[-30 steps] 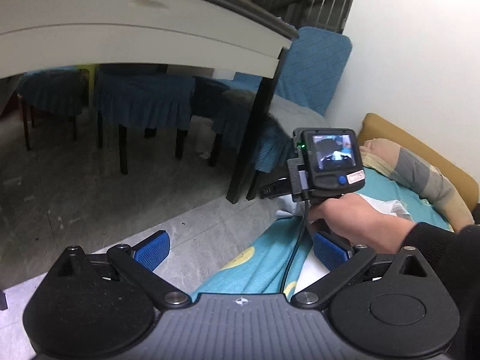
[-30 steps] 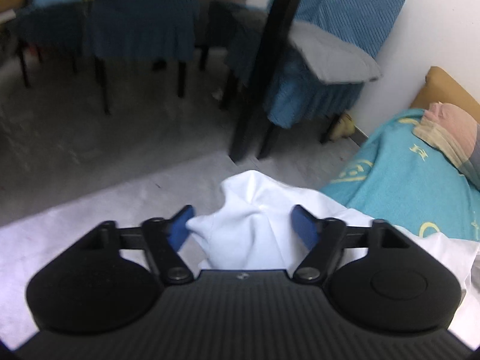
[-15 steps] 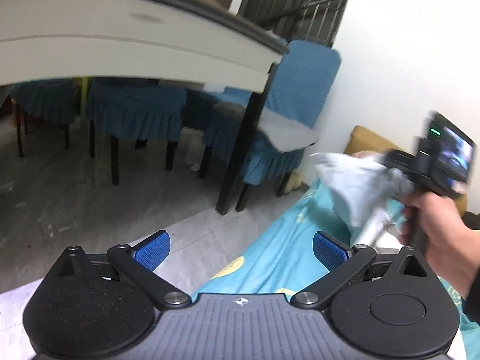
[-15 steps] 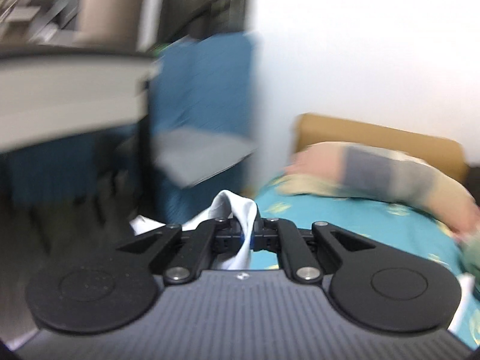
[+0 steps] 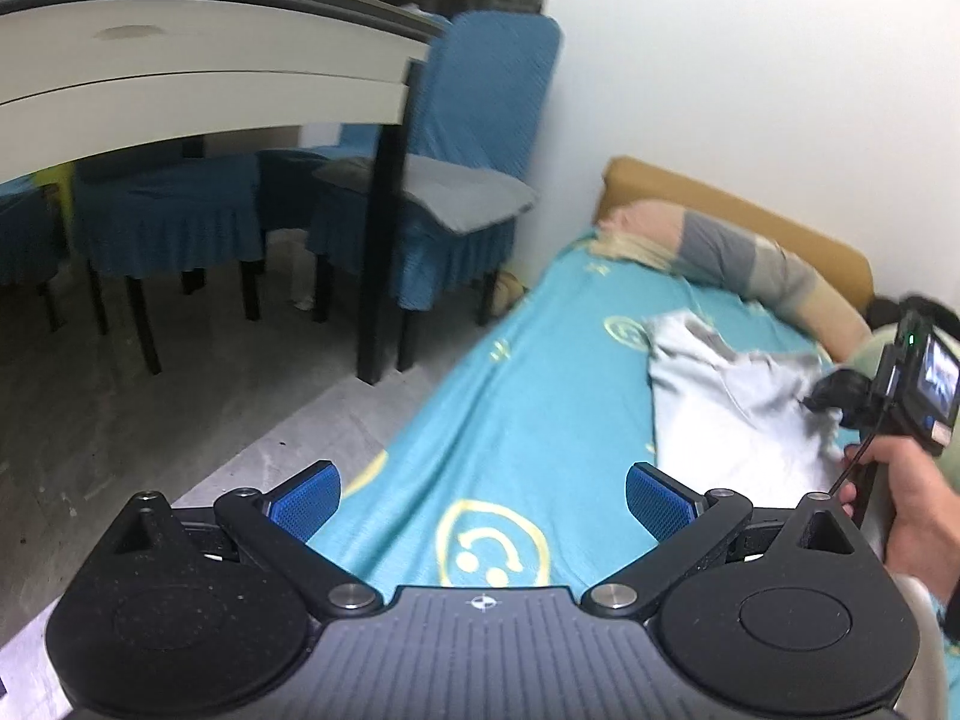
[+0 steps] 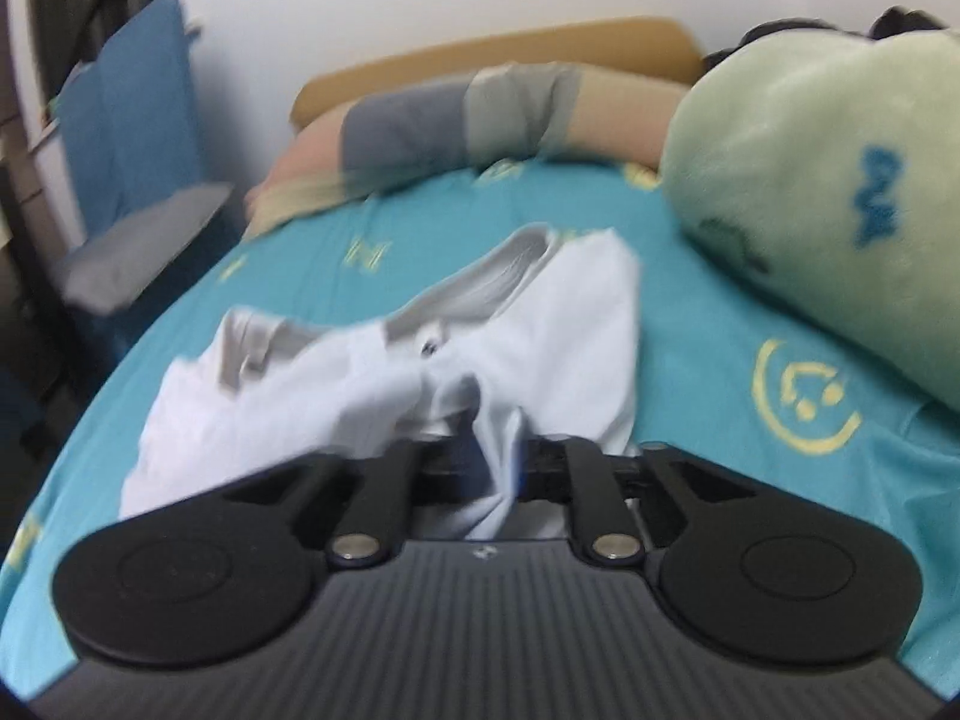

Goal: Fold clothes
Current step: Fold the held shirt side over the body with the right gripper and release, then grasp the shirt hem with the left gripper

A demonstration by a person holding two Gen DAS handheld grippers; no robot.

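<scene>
Right gripper (image 6: 501,474) pads hidden by bunched white cotton shirt (image 6: 540,324); shirt's near end cut off behind gripper body. Pale green plush toy (image 6: 810,204) cropped at right edge, its blue print too blurred to read.

Shirt (image 6: 384,372) on bed (image 6: 690,360), plush (image 6: 810,228) right.

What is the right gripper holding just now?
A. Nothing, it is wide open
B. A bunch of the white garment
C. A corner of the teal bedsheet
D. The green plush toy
B: in the right wrist view the right gripper is pinched shut on a fold of the white garment, which is otherwise spread on the teal bedsheet.
</scene>
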